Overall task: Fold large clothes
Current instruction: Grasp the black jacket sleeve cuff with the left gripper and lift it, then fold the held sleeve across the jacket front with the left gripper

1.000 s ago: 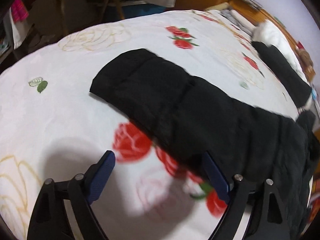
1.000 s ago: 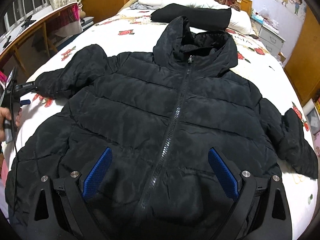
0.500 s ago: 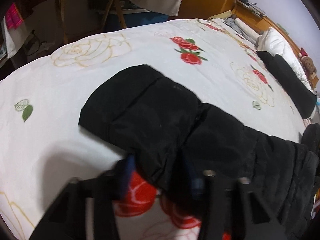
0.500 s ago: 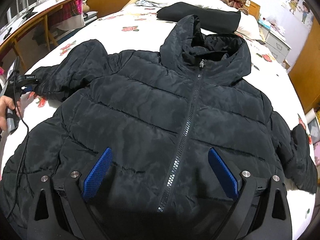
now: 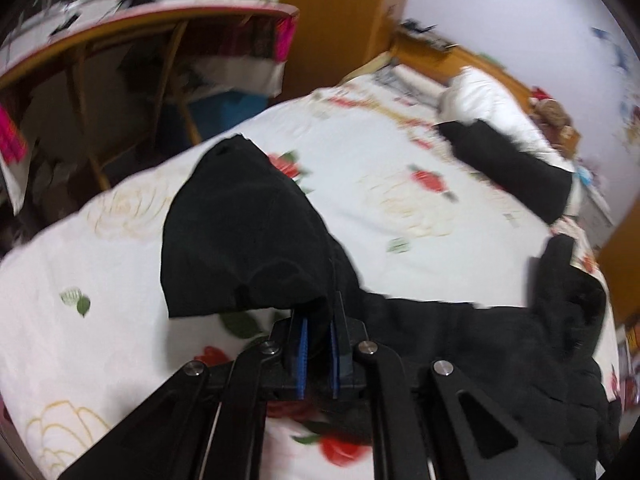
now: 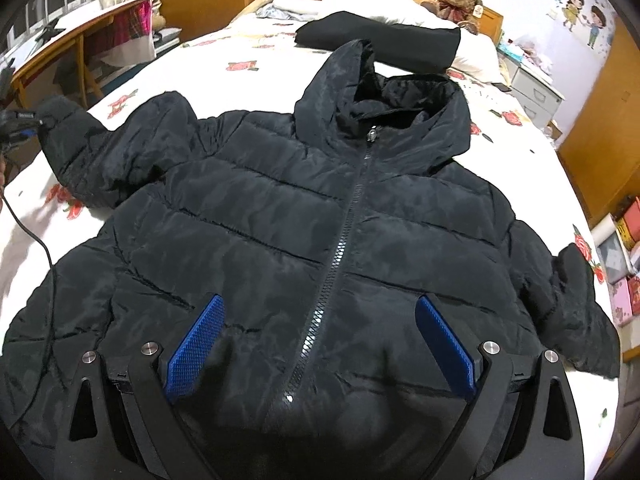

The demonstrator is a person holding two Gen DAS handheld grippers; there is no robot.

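Observation:
A black hooded puffer jacket [image 6: 320, 220] lies zipped and face up on the rose-patterned bed [image 6: 240, 52]. My left gripper [image 5: 318, 336] is shut on the jacket's sleeve [image 5: 240, 232], near the cuff, and holds it lifted off the bed. The same gripper [image 6: 24, 120] shows at the far left of the right wrist view, at the raised sleeve end [image 6: 68, 128]. My right gripper [image 6: 316, 344] hovers open over the jacket's lower front, with the zipper [image 6: 348, 216] running up between its blue pads [image 6: 196, 344]. The other sleeve [image 6: 580, 312] lies flat at the right.
A folded black garment [image 6: 380, 42] rests against a white pillow [image 6: 400, 12] at the headboard, beside a teddy bear [image 6: 456, 0]. A wooden desk [image 6: 60, 52] stands left of the bed. A nightstand [image 6: 536, 92] and boxes [image 6: 624, 272] stand to the right.
My left gripper went from wide open beside the sleeve to shut on it, then rose with the sleeve end. The right gripper stayed open over the jacket front.

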